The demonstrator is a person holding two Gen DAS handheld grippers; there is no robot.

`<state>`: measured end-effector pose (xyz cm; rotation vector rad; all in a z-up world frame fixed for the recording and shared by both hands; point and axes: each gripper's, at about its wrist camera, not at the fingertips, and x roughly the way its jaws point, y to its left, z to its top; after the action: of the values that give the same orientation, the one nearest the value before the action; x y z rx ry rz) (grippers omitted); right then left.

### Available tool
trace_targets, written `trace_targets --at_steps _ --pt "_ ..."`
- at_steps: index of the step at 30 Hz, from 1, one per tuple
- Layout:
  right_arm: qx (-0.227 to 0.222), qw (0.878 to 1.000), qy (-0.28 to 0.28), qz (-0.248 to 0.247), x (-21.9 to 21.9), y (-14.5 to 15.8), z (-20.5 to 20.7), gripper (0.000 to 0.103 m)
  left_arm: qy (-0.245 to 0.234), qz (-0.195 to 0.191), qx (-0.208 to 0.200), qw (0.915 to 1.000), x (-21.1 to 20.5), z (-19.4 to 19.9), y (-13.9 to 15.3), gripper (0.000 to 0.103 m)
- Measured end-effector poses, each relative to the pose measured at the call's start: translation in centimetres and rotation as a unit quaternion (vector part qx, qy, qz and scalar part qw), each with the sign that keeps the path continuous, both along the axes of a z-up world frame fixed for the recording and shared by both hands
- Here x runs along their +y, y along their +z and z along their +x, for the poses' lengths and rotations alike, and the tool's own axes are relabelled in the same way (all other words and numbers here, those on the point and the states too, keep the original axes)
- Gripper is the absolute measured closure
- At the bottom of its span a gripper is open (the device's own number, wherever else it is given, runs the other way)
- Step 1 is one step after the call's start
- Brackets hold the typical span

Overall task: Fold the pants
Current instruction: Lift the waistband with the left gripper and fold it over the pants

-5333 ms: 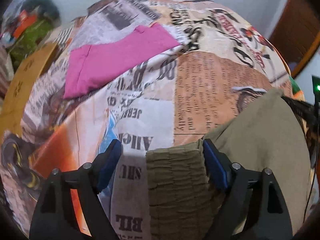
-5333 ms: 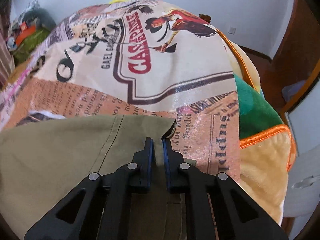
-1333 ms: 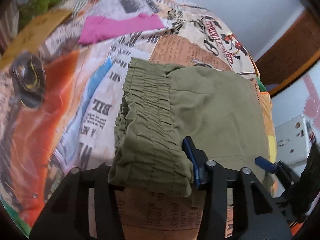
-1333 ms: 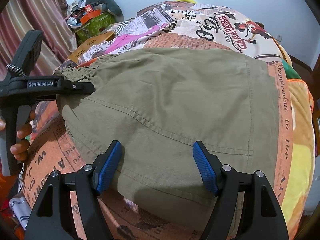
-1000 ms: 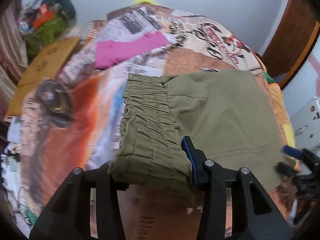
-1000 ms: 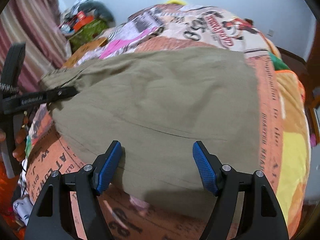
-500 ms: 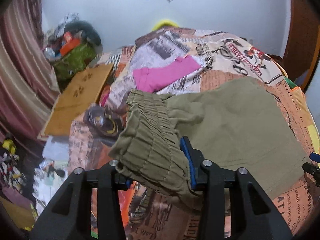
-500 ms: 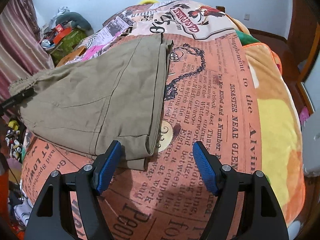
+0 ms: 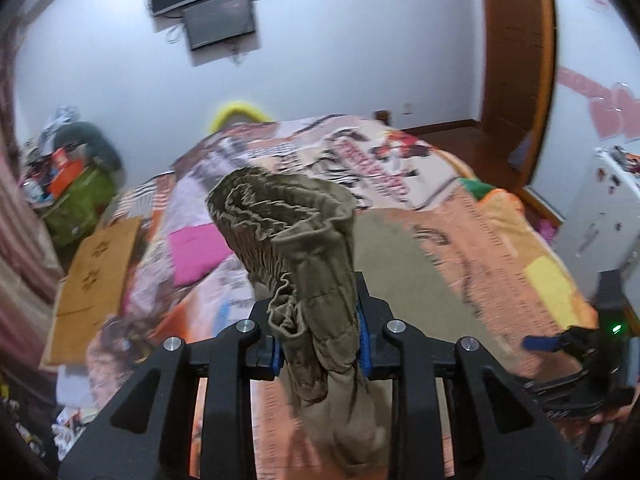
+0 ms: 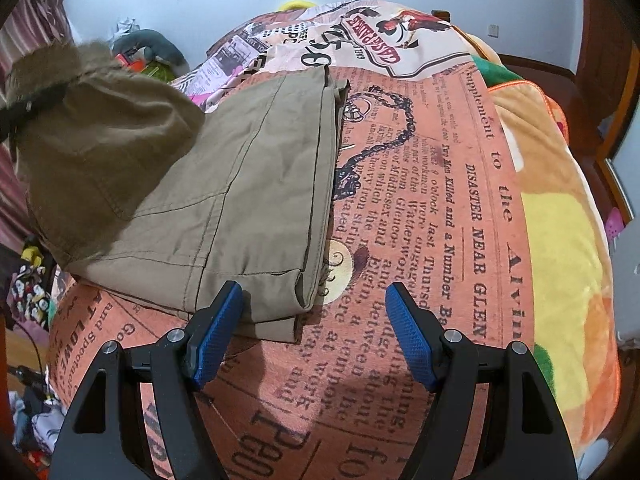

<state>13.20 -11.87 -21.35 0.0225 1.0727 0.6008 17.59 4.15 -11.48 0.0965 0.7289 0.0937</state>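
Pants (image 10: pixel 256 184) are olive green and lying folded on the bed (image 10: pixel 440 208), over toward its left side on that newspaper-print bedspread. Waistband end is lifted up off the bed, bunched and clamped tight in the left gripper (image 9: pixel 320 344), so the elastic ruffle stands up right in front of that camera and blocks a good chunk of the bed behind it. Right gripper (image 10: pixel 314 332) hangs low over the near edge of the bed, jaws wide apart with nothing in them, left pad just at the folded hem corner. Other stuff around: a pink cloth (image 9: pixel 196 252) further up the bed, a cardboard box (image 9: pixel 92 284) off the left edge, a TV (image 9: pixel 220 20) on the wall.
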Motion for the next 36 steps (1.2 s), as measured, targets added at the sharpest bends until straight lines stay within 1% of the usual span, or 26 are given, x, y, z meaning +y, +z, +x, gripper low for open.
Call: trace_targets --at_steps 3,11,15,19,21,23,24,25,27,28,29,31,33,36 --pt "0.000 1.000 0.001 0.002 0.0 0.0 0.0 0.033 -0.026 -0.015 0.008 0.9995 -2.0 1.0 -0.3 0.075" --pt "-0.013 1.000 0.005 -0.002 0.0 0.2 -0.2 0.033 -0.077 -0.058 0.064 0.9933 -6.1 3.7 -3.6 0.076" --pt "-0.009 1.000 0.005 0.003 -0.1 0.1 -0.2 0.033 -0.094 -0.082 0.097 0.9875 -7.1 4.3 -5.4 0.076" --pt "-0.005 1.000 0.004 0.007 -0.2 -0.1 -0.1 0.033 -0.107 -0.104 0.143 0.9784 -7.6 5.1 -7.6 0.076" --pt "-0.001 1.000 0.006 0.009 -0.3 -0.1 0.0 0.033 -0.111 -0.104 0.159 0.9755 -8.0 5.3 -8.4 0.076" --pt "-0.002 1.000 0.004 0.010 -0.6 0.1 0.1 0.033 -0.116 -0.101 0.166 0.9741 -8.2 5.1 -8.9 0.075" --pt "-0.003 1.000 0.002 0.011 -0.8 0.2 0.1 0.033 -0.118 -0.097 0.167 0.9740 -8.3 5.0 -9.1 0.073" --pt "-0.004 1.000 0.000 0.010 -1.0 0.3 0.1 0.033 -0.120 -0.094 0.170 0.9736 -8.4 4.9 -9.1 0.069" --pt "-0.011 1.000 -0.005 0.008 -1.4 0.7 0.0 0.033 -0.127 -0.097 0.178 0.9711 -8.4 4.6 -8.9 0.056" --pt "-0.015 1.000 -0.008 0.007 -1.7 1.0 -0.1 0.033 -0.128 -0.100 0.179 0.9704 -8.4 4.4 -8.7 0.045" --pt "-0.020 1.000 -0.011 0.007 -2.1 1.3 -0.2 0.033 -0.131 -0.103 0.171 0.9710 -8.2 3.9 -8.2 0.043" --pt "-0.024 1.000 -0.015 0.013 -2.7 1.7 -0.2 0.033 -0.132 -0.106 0.145 0.9748 -7.7 3.0 -7.1 0.043" --pt "-0.026 0.999 -0.017 0.027 -3.3 2.2 0.1 0.033 -0.123 -0.106 0.138 0.9770 -6.8 2.6 -6.4 0.043" --pt "-0.028 0.998 -0.038 0.036 -4.0 3.0 1.1 0.032 -0.103 -0.114 0.133 0.9791 -4.7 2.2 -6.1 0.041"
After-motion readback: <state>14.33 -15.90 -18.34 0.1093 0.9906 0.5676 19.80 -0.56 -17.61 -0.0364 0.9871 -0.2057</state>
